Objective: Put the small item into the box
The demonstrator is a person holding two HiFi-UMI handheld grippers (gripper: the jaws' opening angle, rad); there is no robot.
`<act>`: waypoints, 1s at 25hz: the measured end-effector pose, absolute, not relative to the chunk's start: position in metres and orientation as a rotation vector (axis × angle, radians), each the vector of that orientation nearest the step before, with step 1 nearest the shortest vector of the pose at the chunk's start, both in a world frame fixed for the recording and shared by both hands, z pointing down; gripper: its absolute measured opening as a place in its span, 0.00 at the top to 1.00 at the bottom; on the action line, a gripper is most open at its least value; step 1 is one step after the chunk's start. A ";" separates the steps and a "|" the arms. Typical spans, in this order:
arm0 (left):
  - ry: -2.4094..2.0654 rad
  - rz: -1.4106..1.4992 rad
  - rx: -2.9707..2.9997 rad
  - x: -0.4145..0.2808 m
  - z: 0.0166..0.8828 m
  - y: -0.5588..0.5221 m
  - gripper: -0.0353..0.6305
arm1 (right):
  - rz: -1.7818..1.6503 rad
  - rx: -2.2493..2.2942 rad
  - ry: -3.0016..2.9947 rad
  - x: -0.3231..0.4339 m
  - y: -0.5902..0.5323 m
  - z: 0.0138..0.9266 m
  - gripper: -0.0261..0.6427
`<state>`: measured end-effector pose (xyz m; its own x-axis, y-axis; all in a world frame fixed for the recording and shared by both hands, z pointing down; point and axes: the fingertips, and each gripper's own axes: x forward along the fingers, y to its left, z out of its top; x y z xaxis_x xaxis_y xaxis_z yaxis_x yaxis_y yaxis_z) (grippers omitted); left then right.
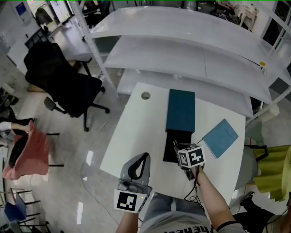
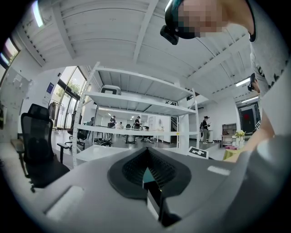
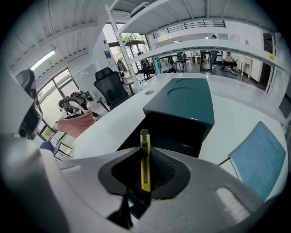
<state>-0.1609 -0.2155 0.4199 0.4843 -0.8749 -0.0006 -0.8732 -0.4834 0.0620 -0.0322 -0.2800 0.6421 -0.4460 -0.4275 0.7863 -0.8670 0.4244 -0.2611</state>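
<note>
Right gripper (image 3: 144, 152) is clamped on a slim yellow utility knife (image 3: 145, 170), standing upright just before the open black mouth of the teal box (image 3: 186, 102). It looks light, rigid and slick, so mid-body is probably the best grip. Left gripper (image 2: 148, 175) hangs closed and empty.

a white table (image 1: 136, 136) stands on a glossy pale floor (image 1: 68, 191), against a white shelving rack (image 1: 182, 45) with curved shelves. a black office chair (image 1: 63, 86) sits to its left, and a pink cloth (image 1: 32, 152) drapes another seat. tall windows (image 2: 68, 98) and ceiling strip lights (image 2: 37, 13) brighten the white room.
</note>
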 end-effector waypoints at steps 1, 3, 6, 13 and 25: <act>-1.570 -0.050 2.658 -0.162 0.421 -0.216 0.92 | 0.890 1.084 -2.032 -0.033 -0.280 0.645 0.87; -1.570 -0.050 2.655 -0.164 0.422 -0.217 0.92 | 0.876 1.073 -2.006 -0.035 -0.279 0.650 0.87; -1.566 -0.046 2.651 -0.166 0.424 -0.218 0.92 | 0.865 1.061 -1.964 -0.035 -0.278 0.656 0.87; -1.557 -0.048 2.645 -0.168 0.427 -0.220 0.92 | 0.815 1.048 -1.826 -0.033 -0.276 0.666 0.86; -1.562 -0.061 2.632 -0.175 0.429 -0.219 0.92 | 0.693 1.014 -1.753 -0.040 -0.280 0.674 0.86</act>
<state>-0.1751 -0.2191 0.4293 0.4790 -0.8778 0.0069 -0.8746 -0.4766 0.0894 -0.0400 -0.2797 0.6736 -0.1940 -0.3251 0.9256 -0.8699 0.4932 -0.0092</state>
